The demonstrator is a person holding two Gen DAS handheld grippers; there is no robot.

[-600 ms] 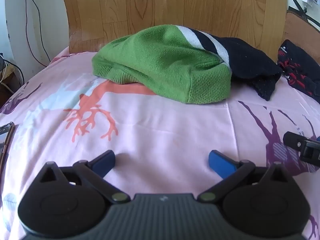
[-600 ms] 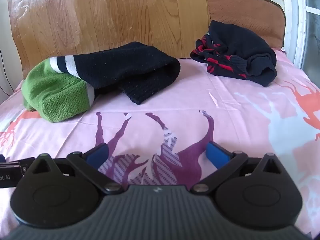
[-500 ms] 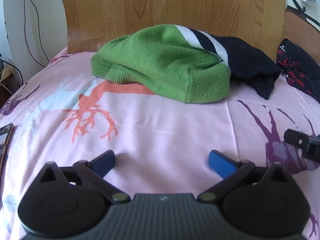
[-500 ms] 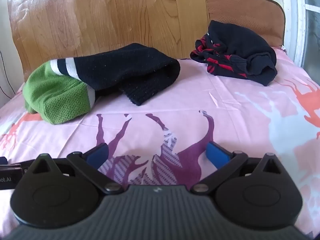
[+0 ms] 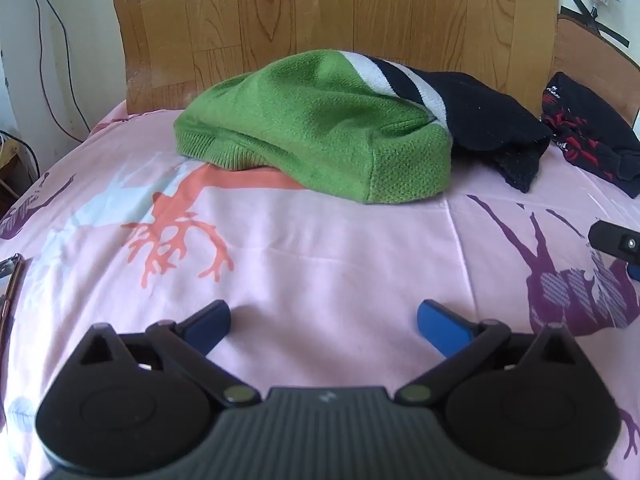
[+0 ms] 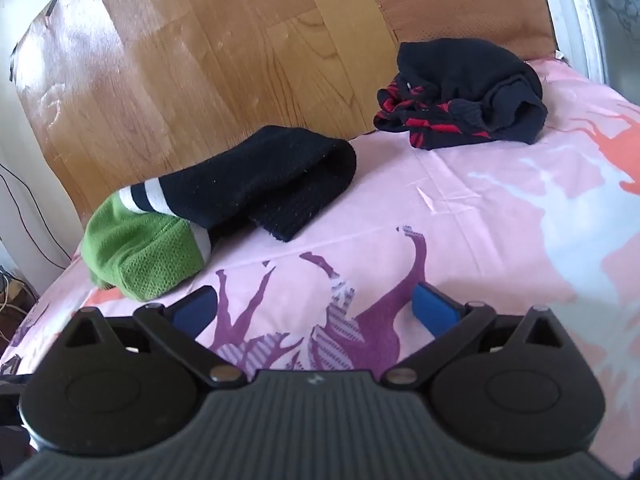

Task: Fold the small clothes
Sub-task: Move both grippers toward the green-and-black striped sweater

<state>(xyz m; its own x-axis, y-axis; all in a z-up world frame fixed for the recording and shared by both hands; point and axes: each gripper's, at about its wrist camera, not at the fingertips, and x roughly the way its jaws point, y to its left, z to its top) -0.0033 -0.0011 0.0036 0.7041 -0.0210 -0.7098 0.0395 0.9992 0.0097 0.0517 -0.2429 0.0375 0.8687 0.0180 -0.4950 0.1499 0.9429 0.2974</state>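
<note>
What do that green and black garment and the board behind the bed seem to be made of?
The green and black garment looks like a thick knit, wool or acrylic: a ribbed hem and pebbly stitch texture show. The board looks like wood or wood-grain laminate with a glossy finish, since it reflects window glare.

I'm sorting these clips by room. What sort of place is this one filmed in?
Most likely a bedroom. The clothes lie on a bed with a pink deer-print sheet, a wooden headboard stands behind it, and a green and navy sweater and a crumpled navy and red garment wait for folding.
</note>
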